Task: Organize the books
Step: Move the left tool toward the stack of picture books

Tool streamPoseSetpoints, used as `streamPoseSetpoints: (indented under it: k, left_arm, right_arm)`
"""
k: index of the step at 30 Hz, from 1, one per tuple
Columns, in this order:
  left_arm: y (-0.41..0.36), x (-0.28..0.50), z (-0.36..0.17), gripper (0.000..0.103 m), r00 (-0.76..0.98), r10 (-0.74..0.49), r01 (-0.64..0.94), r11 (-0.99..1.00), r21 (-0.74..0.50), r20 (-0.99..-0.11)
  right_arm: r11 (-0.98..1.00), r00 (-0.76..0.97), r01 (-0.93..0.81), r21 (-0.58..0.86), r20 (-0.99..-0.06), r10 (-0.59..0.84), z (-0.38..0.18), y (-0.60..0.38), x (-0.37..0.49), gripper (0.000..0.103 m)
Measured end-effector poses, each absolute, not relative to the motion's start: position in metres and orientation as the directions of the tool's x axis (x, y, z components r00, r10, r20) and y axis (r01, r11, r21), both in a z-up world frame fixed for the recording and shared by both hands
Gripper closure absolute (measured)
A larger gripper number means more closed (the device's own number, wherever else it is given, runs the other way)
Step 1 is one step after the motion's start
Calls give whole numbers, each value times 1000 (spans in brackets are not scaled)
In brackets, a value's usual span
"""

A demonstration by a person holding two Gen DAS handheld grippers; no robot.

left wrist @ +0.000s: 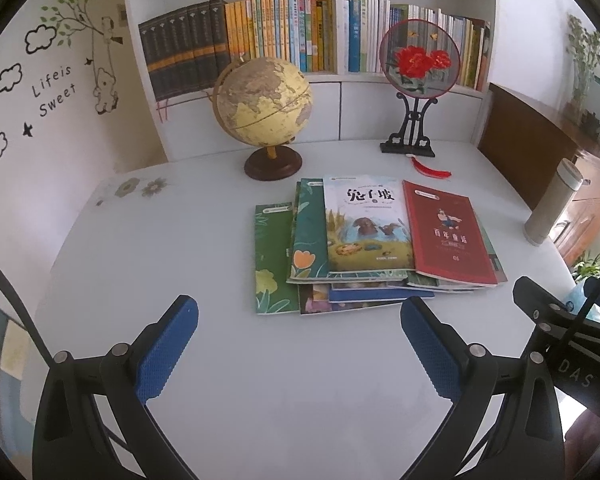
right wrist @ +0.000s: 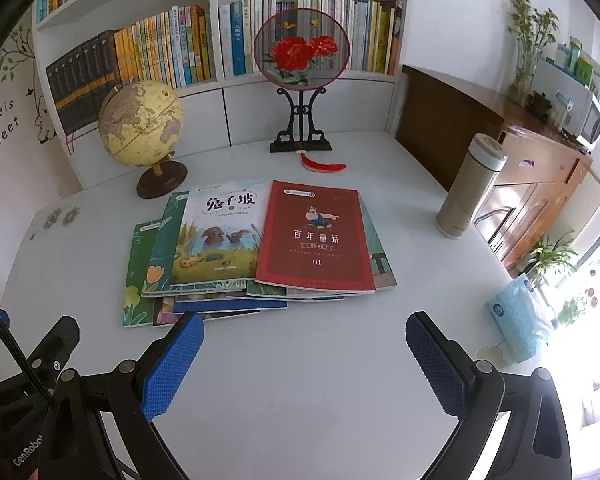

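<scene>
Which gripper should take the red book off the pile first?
Probably right: the red book lies centred ahead of the right gripper; from the left gripper it sits off to the right. Both open, empty.

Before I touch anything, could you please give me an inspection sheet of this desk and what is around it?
Surface: white table, flower decals at the left corner.
Job's things: messy pile of books lying flat; red book and rabbit book on top, side by side.
Clutter: globe, fan stand, thermos, blue tissue pack.
Grippers: left gripper and right gripper open, holding nothing, short of the pile.
Cables: black cable by the left gripper.
Surroundings: full bookshelf behind, wooden cabinet on the right.
</scene>
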State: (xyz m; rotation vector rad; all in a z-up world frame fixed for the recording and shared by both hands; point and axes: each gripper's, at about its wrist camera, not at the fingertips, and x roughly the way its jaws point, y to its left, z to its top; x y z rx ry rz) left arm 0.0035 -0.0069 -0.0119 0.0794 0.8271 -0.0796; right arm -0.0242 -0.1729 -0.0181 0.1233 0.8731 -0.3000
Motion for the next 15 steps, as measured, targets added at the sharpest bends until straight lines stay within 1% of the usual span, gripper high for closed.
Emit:
streamPoseSetpoints:
  k: [6, 11, 15]
  left_arm:
    - [-12, 8, -16, 2, 670, -41, 117, 992, 51, -741]
    - [-11, 12, -18, 2, 660, -58, 125, 992, 33, -749]
    - [-13, 16, -21, 2, 655, -48, 128, 991, 47, -754]
  right_arm:
    - [947, 590, 320, -20, -778, -216, -22, -175, -23, 2]
    - [945, 583, 326, -19, -783, -217, -24, -178, -20, 2]
    - [947, 581, 320, -19, -785, -212, -24, -176, -19, 2]
